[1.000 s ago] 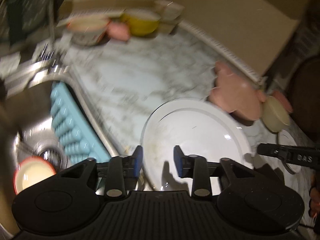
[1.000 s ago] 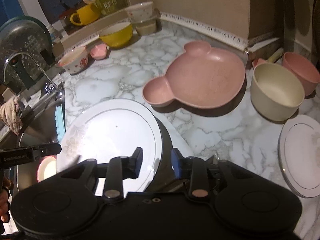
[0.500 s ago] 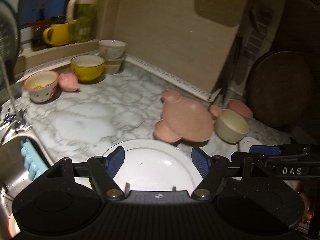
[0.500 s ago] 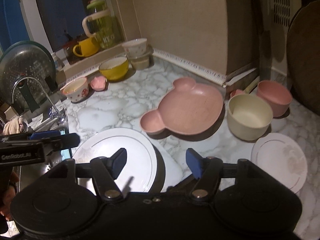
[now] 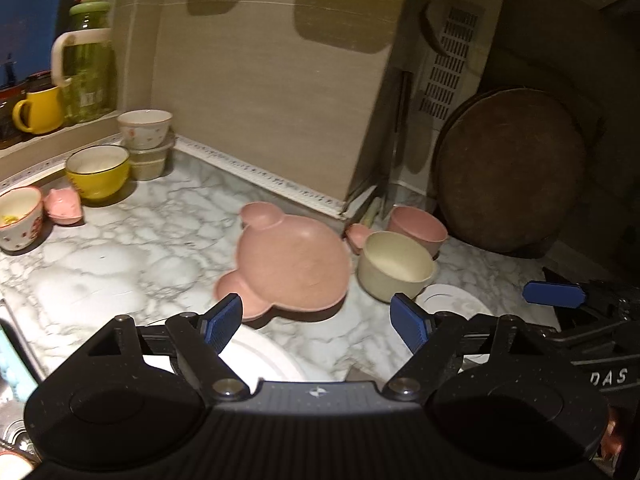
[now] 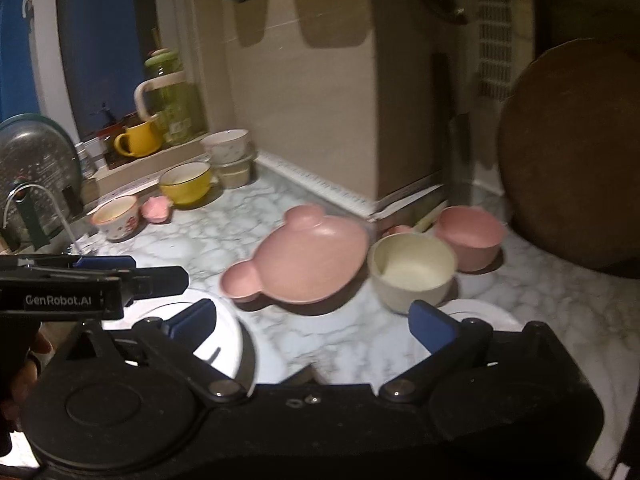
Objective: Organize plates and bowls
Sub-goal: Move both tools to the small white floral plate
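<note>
Both grippers gaping, holding nothing: left gripper [image 5: 316,322] and right gripper [image 6: 312,322] face the pink bear plate [image 5: 290,266] dead ahead on the tabletop [image 5: 120,264], ears toward far-left, right one nearer the cream bowl [image 6: 412,270]; large white plate [image 6: 224,344] below mostly hidden by gripper bodies.
</note>
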Motion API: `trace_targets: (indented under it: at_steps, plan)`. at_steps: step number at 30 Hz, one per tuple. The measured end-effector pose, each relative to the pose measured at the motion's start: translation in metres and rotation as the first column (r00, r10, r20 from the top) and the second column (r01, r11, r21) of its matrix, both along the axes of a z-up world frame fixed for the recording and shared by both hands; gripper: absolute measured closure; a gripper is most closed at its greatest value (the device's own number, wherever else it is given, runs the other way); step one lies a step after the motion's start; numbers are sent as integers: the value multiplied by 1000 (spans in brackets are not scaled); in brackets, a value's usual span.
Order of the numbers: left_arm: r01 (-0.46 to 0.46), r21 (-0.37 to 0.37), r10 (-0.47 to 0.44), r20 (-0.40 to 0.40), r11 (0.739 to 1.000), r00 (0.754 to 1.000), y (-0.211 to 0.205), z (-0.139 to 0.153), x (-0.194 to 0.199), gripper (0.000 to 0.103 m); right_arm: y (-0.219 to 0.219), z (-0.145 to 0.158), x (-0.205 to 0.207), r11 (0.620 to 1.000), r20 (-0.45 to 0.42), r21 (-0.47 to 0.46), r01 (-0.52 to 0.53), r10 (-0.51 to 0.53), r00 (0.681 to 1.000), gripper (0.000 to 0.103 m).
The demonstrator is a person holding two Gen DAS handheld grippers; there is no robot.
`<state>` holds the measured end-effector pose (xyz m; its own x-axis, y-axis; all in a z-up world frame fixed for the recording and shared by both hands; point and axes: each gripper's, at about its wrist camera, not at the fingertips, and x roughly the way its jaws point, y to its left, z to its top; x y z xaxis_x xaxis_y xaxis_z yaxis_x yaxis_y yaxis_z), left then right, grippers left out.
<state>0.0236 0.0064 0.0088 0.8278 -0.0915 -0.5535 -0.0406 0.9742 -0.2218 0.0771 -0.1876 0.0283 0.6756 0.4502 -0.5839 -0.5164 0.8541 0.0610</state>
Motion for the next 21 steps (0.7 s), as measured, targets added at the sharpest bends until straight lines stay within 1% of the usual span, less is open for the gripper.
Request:
trace_targets:
  at_steps: [3, 7, 13, 15, 21]
  plan:
    - [13, -16, -13, -7, 1000, 1000, -19, -1, 14, 22, -18, -1, 5, 1000, 18, -12, 24, -24, 1000, 0]
    - [40, -39, -40, -16, 998, 999, -45, -4, 31, 22, -49, -6, 14, 999, 9, -6, 54, -54, 998, 0]
    - [103, -79, -108, -72, 992, 991, -86, -17, 58, 22, -97, -22, 32, 994, -16, -18, 109, -109, 994, 0]
    - [102, -69, -108, -95, 992, 990, -99, -21, 65, 22, -111, -29, 39, 992, -35, -21, 127, -128, 991, 0]
    - [106, -48, -111, -117, 993, 987, -128, -33, 80, 22, -147, -49, 57, 986, -82, -19, 167, -168, 982, 0]
